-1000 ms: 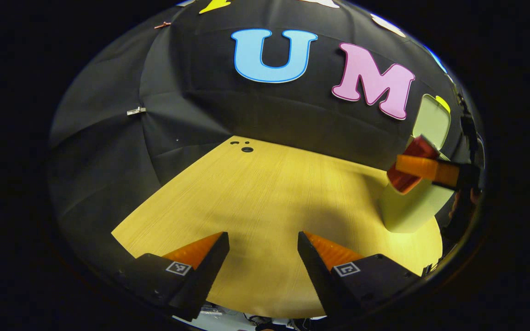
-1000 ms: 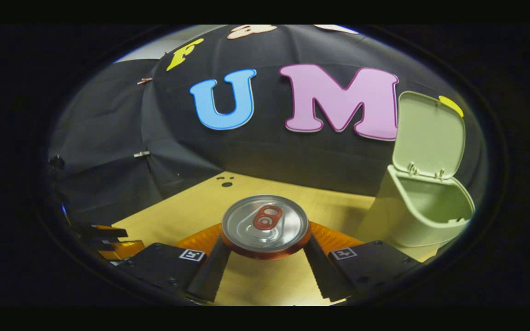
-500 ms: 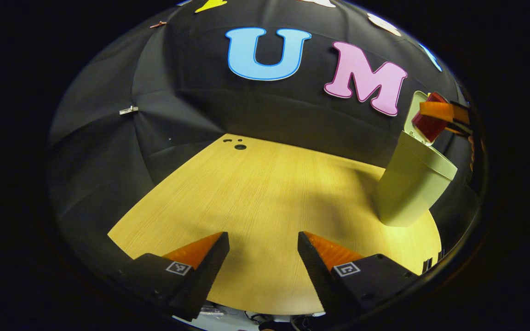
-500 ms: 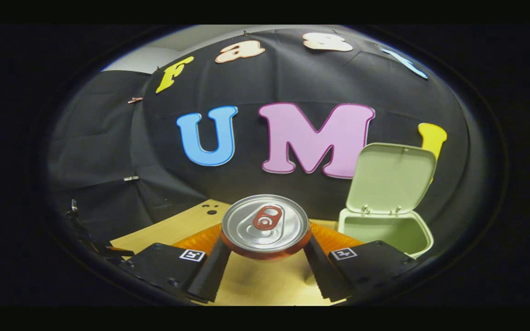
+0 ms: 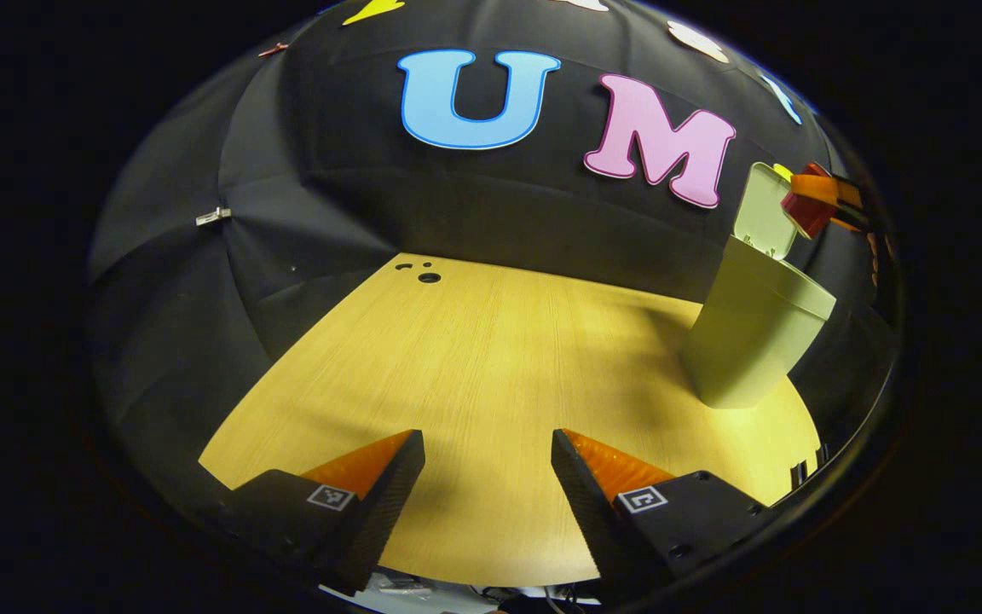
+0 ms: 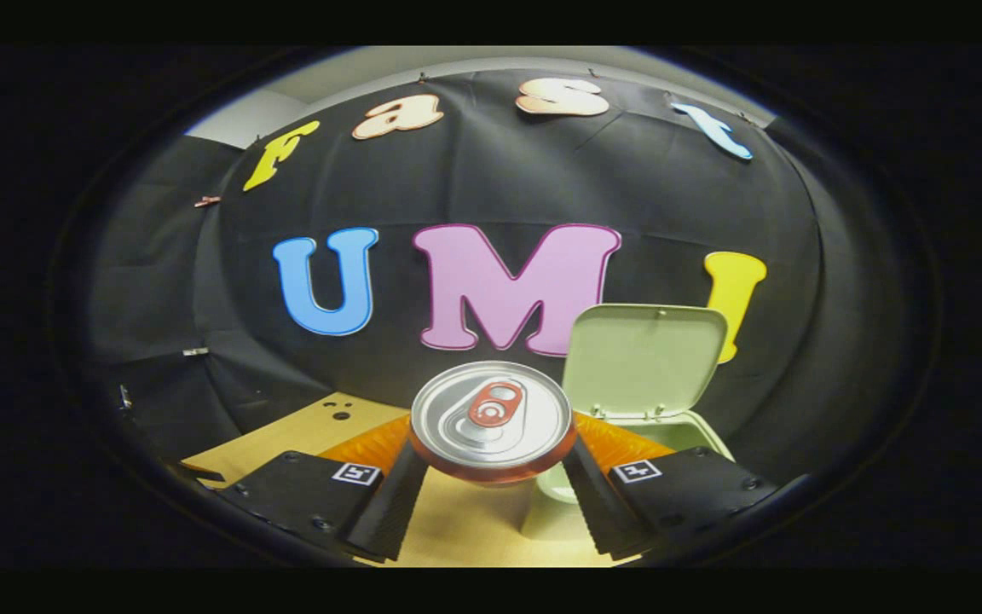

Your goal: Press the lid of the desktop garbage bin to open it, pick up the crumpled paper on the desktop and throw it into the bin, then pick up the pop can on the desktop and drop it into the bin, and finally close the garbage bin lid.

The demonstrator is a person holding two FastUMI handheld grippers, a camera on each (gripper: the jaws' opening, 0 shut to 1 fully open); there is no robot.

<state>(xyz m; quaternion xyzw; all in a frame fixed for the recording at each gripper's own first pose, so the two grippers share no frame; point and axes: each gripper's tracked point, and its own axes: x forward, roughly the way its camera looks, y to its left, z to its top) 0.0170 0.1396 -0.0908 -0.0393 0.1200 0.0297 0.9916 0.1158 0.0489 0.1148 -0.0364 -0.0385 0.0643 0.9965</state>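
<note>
Booth: black cloth walls behind our pale wooden desktop [image 5: 491,358], which carries a round hole [image 5: 430,277] near its far edge.
Bin: our pale green plastic desktop garbage bin [image 5: 747,341] stands at the desk's right side, its hinged lid [image 6: 640,358] raised upright.
Can: our red aluminium pop can [image 6: 491,422], silver top and red pull tab facing the camera, is pinched on both sides by our right gripper [image 6: 491,465]; in the left gripper view it [image 5: 806,211] hangs high beside the lid.
Left gripper: ours [image 5: 488,477] hovers low over bare desk, jaws spread with nothing between them.
Change: half a second ago the bin sat to the right of the can in the right gripper view; now its open mouth lies just behind and below the can, and the lid is nearly centred.
</note>
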